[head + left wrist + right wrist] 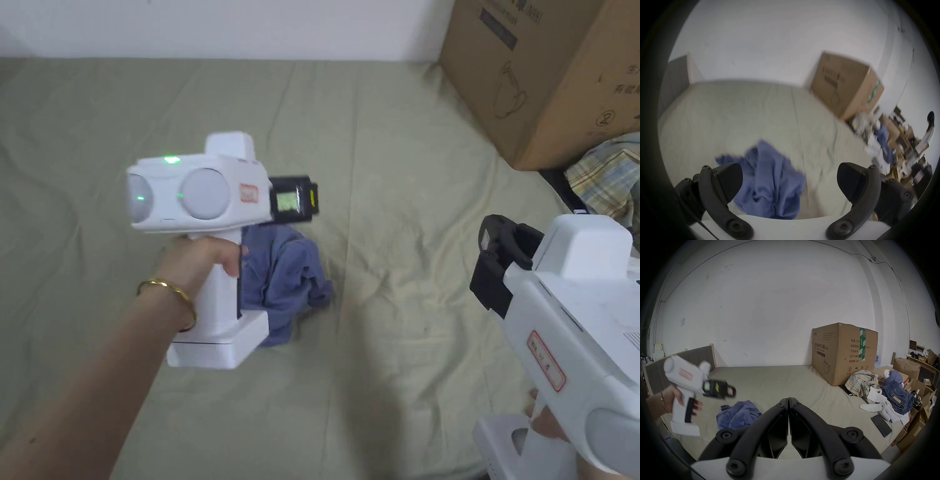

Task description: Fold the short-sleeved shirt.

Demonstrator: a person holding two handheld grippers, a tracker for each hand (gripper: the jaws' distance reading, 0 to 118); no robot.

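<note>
Left hand-held gripper (790,180) spread wide, right hand-held gripper (788,417) clenched empty, one crumpled blue shirt (284,275), one cardboard box (550,69)

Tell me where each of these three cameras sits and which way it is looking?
Head view: on the person's head, looking down at the bed; both grippers and the left hand show.
Left gripper view: on the left gripper, facing the crumpled blue shirt; its open jaws show.
Right gripper view: on the right gripper, facing the wall; its shut jaws show.
All share the shirt and cardboard box.
</note>
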